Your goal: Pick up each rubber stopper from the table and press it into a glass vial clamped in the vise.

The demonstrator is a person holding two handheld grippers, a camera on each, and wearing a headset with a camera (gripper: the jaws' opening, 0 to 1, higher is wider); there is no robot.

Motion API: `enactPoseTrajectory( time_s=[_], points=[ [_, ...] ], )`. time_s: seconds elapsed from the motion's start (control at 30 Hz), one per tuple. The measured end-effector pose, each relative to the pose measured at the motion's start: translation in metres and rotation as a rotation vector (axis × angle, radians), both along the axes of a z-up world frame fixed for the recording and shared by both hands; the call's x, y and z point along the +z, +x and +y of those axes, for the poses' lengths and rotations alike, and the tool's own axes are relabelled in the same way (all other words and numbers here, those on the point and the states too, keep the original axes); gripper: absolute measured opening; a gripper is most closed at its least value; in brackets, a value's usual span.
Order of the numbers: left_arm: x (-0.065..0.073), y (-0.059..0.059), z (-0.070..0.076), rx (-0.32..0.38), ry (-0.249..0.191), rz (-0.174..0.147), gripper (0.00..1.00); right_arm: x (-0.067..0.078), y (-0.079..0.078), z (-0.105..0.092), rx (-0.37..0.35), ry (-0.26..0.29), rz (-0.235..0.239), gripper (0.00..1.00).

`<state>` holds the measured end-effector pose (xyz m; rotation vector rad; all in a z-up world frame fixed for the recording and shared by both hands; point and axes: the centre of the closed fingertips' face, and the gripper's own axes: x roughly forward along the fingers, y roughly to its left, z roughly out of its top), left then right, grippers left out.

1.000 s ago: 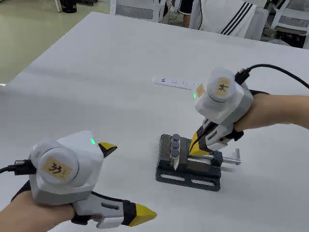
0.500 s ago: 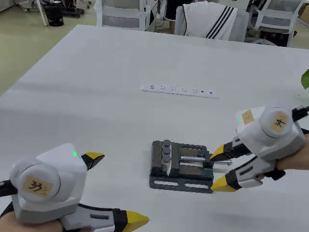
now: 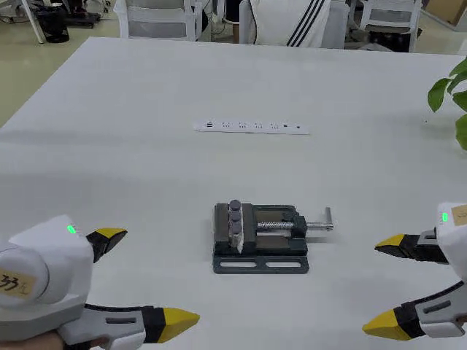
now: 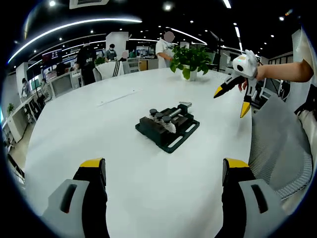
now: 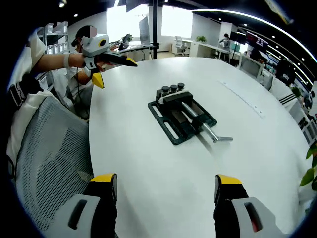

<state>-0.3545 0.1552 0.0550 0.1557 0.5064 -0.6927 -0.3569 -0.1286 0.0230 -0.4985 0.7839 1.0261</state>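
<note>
White table [image 3: 146, 168]; left claw [image 3: 149, 277] and right claw [image 3: 378, 286] gape wide, empty.

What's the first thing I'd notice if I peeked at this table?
Probably the black vise in the middle of the white table, gripping three dark-topped vials in a row. Next, the yellow-tipped left hand-held gripper and right hand-held gripper, at the bottom left and bottom right of the head view, both open and empty.
</note>
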Motion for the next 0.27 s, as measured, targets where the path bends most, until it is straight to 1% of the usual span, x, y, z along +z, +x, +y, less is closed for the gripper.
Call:
enactPoseTrajectory(
  time_s=[0.13,0.23,0.27],
  points=[
    [-0.002,-0.001,0.001,-0.006,0.007,0.006,0.97,-0.003,-0.009,-0.009,-0.040,0.014,0.004,0.87],
    [0.000,-0.002,0.000,-0.008,0.002,0.004,0.98,-0.004,-0.013,-0.012,-0.077,0.030,0.006,0.98],
    [0.000,-0.001,0.000,-0.009,0.003,0.005,0.98,-0.004,-0.016,-0.013,-0.087,0.037,0.012,0.99]
  ],
)
